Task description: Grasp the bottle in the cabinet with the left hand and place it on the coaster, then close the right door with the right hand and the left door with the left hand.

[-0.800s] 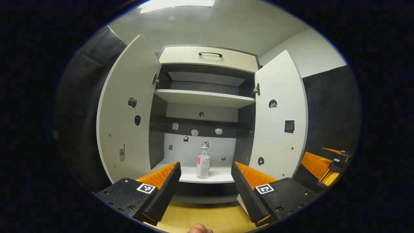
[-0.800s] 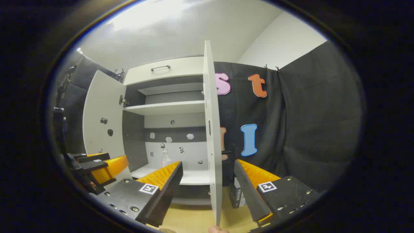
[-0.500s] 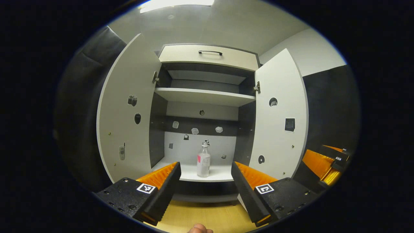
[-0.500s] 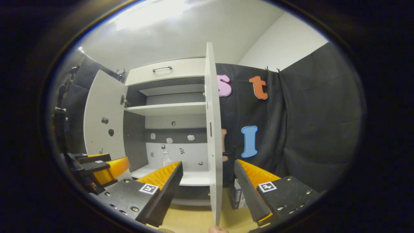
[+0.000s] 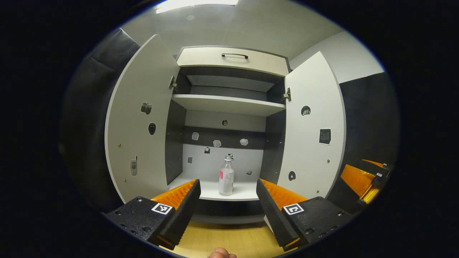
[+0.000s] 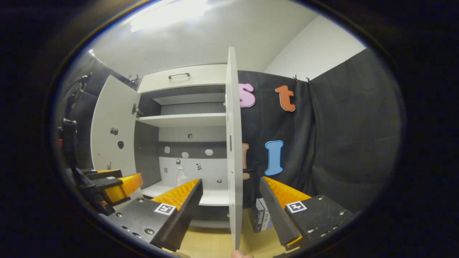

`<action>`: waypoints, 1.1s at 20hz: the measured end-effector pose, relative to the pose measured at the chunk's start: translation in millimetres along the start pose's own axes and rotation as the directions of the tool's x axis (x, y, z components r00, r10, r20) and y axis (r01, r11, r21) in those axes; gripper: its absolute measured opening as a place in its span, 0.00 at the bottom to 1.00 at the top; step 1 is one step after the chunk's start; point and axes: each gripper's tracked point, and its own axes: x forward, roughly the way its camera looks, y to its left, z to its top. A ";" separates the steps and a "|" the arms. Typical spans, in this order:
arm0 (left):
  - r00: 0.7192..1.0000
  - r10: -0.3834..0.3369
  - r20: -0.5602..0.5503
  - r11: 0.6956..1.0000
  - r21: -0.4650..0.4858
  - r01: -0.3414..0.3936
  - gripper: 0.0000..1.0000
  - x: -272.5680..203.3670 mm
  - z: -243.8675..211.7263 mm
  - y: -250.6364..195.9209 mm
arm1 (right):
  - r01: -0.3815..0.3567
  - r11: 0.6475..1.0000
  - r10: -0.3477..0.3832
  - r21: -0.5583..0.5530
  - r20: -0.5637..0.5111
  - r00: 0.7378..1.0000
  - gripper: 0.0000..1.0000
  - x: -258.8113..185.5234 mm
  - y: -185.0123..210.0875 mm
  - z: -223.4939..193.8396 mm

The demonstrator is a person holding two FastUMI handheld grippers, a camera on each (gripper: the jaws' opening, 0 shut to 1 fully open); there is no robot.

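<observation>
Left hand-held gripper [image 5: 226,191] is held open before the bottle [image 5: 226,178]; bottle ungrasped, both doors unclosed.

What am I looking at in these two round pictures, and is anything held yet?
Each picture comes from a camera riding on a hand-held two-finger gripper and looking along its fingers. The left gripper is open and faces the open cabinet, where a clear bottle stands upright on the bottom shelf, lined up between the fingers but farther off. The right gripper is open too, with the edge of the right door between its fingers, not clamped. It also sees the left gripper off to one side. Nothing is held.
</observation>
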 end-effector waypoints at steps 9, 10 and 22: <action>1.000 0.015 -0.017 0.999 0.030 -0.015 0.96 99.0 -19.6 15.6 | 0.113 0.993 -0.112 -0.041 0.014 0.994 0.94 -12.8 -37.4 3.3; 1.000 0.019 -0.022 0.999 0.035 -0.018 0.96 113.3 -23.9 17.3 | 0.131 0.990 -0.131 -0.046 0.016 0.991 0.94 -12.6 -43.4 3.7; 0.994 0.026 -0.107 0.998 0.056 -0.021 0.97 280.4 -73.1 17.4 | 0.407 0.906 -0.404 -0.117 0.055 0.913 0.94 -37.5 -115.6 8.6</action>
